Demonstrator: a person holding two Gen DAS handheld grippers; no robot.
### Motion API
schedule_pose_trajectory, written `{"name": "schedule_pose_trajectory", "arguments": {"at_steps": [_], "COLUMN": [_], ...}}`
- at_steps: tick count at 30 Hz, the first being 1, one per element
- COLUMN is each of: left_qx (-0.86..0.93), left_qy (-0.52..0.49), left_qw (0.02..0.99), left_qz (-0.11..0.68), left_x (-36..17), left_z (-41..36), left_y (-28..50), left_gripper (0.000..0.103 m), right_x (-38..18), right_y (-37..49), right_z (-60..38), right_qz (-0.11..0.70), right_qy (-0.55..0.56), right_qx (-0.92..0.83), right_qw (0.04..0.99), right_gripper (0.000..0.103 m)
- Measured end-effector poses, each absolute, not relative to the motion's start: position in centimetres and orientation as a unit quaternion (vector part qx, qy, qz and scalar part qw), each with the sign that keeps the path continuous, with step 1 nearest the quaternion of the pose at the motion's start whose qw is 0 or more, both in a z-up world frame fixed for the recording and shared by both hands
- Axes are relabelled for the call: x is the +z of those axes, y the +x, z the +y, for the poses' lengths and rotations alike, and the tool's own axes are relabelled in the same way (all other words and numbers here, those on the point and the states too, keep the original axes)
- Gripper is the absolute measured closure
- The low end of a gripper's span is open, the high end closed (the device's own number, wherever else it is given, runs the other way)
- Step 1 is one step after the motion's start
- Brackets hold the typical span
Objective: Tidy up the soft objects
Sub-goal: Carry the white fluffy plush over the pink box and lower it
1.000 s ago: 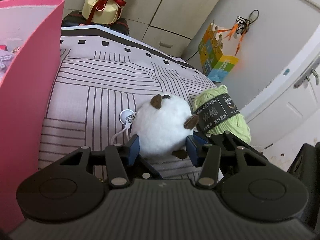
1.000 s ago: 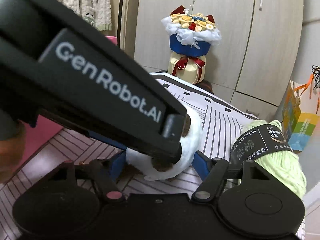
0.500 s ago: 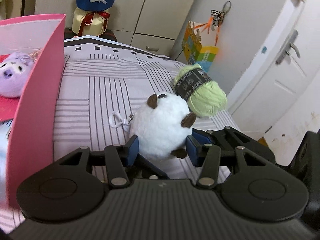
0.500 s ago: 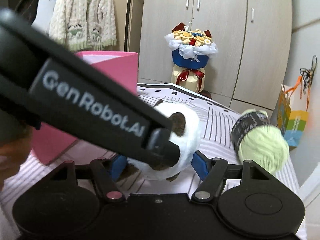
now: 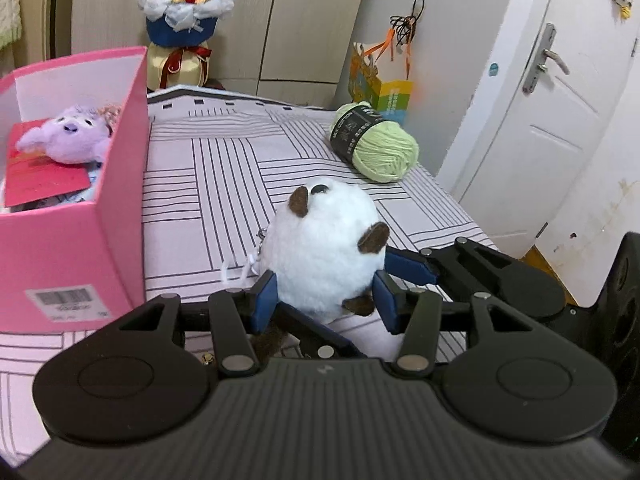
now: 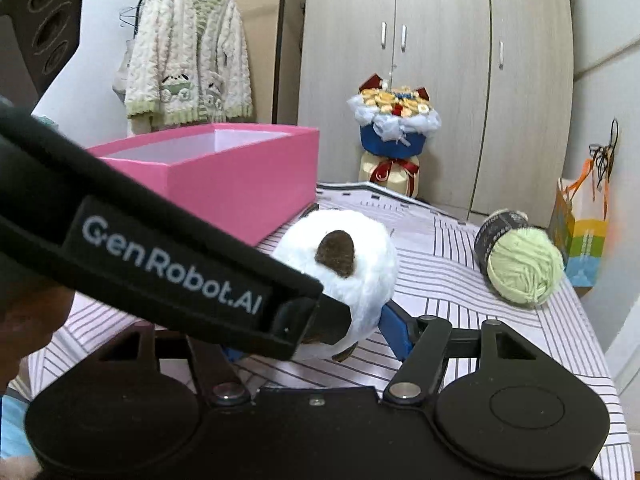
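while both the left gripper (image 5: 326, 296) and right gripper (image 6: 316, 336) pinch the white plush toy (image 5: 326, 256) above the bed, the next move is carrying it left into the pink box (image 5: 120, 184).

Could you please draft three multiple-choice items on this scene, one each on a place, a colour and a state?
1. Where is the purple plush?
A. on the bedsheet
B. inside the pink box
C. beside the yarn

2. What colour is the yarn?
A. light green
B. red
C. blue

3. What is the left gripper doing?
A. hanging open over bare sheet
B. gripping the yarn
C. shut on the white plush

Answers: 1 B, the purple toy lies within the box walls. 2 A, the ball is pale green under a black band. 3 C, both blue pads press the white toy's sides.
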State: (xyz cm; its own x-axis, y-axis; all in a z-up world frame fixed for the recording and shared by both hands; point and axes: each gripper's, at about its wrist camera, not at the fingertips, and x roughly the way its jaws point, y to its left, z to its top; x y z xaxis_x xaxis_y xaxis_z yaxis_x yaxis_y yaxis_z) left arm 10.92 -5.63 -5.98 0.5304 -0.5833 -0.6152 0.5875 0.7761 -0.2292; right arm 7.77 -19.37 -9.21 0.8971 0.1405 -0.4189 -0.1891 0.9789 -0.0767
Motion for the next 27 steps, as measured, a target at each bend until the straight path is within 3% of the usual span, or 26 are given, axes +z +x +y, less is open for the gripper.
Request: {"name": "schedule_pose_trajectory", "arguments": {"at_steps": [14, 27], "left_qx": [-0.327, -0.269], "left_qy": [0.005, 0.017], "left_qw": [0.905, 0.94], "left_qz": [0.272, 0.211], "left_x": [-2.1, 3.4], "left_z": [-2.1, 1.8], "left_y": [5.9, 7.4], "left_gripper": [0.053, 0.053], "right_x": [-5.1, 0.0], "right_y": [1.3, 4.6], "right_z": [-15.2, -12.3], "right_qz": [0.137, 0.078], "right_qy": [-0.112, -0.106], "right_qx": [0.087, 0.147], "right_qw": [0.98, 0.98], "right_gripper": [0.033, 0.033]}}
